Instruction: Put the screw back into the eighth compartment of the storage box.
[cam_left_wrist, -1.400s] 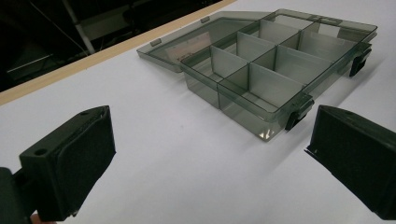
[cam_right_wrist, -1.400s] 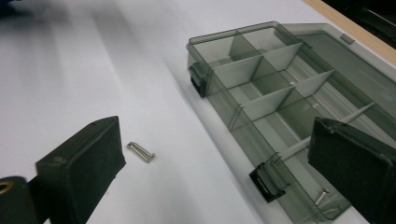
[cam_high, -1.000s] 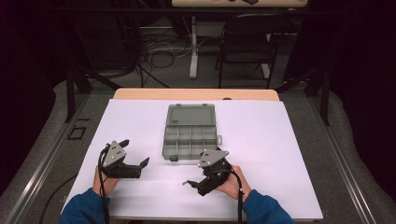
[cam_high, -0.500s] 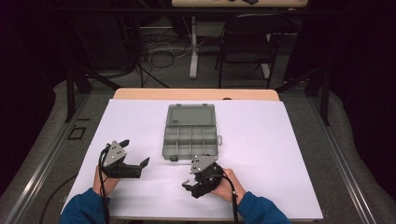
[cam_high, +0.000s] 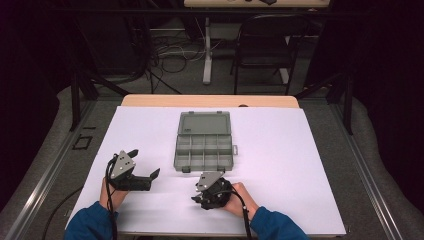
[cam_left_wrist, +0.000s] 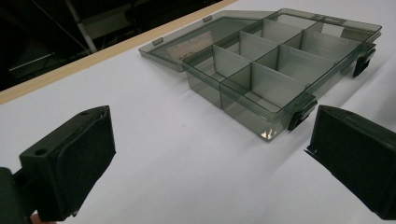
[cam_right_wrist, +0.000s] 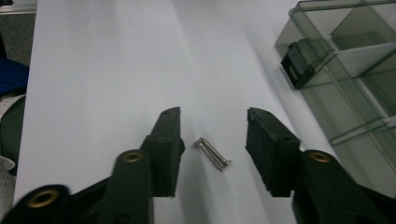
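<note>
Screw (cam_right_wrist: 213, 153) lies flat on the white sheet (cam_high: 280, 165), right between the jaws of your right gripper (cam_right_wrist: 213, 140). Those jaws have just been closing in on it, but a gap shows on each side of the screw, so nothing is pinched yet. It sits slantwise across the gap, head end toward the nearer right. Seen from above, your right gripper (cam_high: 196, 199) is low over the sheet, near the table's front edge and just short of the box (cam_high: 204, 140).

Your left gripper (cam_high: 148, 170) is spread wide with nothing in it, off to the left of the box and pointed toward it. Through its camera the box (cam_left_wrist: 275, 60) stands well ahead of the jaws, lid folded flat behind it. It is a smoky clear case cut into compartments, with a dark latch (cam_right_wrist: 299, 63) on its near wall.
</note>
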